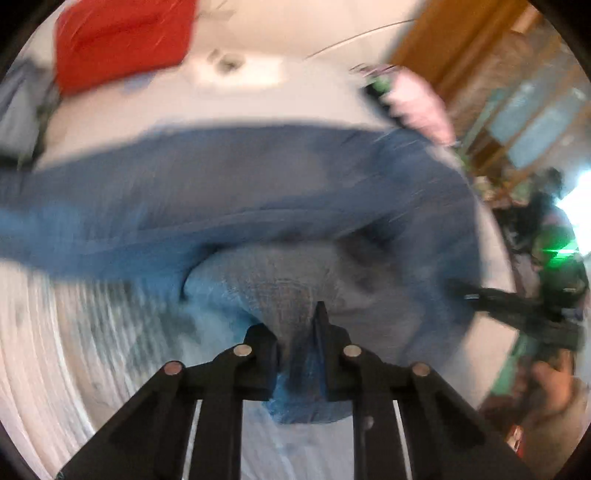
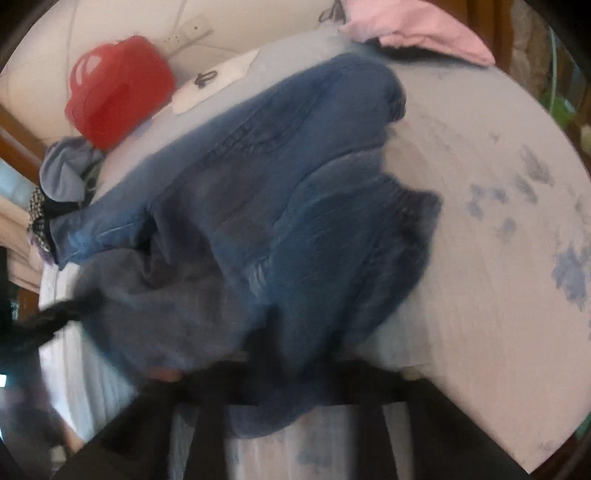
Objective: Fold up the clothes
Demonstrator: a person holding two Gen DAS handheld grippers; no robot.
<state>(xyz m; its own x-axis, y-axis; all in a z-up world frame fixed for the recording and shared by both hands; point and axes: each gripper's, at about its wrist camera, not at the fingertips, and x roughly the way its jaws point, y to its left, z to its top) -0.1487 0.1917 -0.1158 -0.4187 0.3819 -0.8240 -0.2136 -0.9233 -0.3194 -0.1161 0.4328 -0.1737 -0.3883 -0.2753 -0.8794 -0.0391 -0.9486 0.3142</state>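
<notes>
Both grippers have denim between their fingers: the left gripper [image 1: 295,350] is pinched on a bunched fold of the blue jeans [image 1: 258,192], its two black fingers [image 1: 321,332] close together with cloth squeezed in the gap, and the right gripper [image 2: 291,354], much blurred, seems likewise closed on a wad of the same jeans [image 2: 295,192], which rises straight out of its jaws. The garment lies across the middle of the bed [image 2: 498,184], on a pale sheet printed with blue flowers, and reaches toward the bed's far edge. By my reckoning the fold is barely begun: the jeans are still rumpled and heaped, with no clean crease or squared stack showing, so lifting, spreading and doubling over all remain. A red cushion [image 1: 122,40] sits near the far corner, and a pink garment [image 2: 417,26] lies at the far edge, unfolded as far as can be told. The left wrist view alone shows the other gripper out at the bed's right side with a green light on it, and the room beyond. The right wrist view alone shows the jeans' seams and bunched end, a small heap of grey-blue clothes [image 2: 66,173] beside the cushion, and the sheet's flower print.
</notes>
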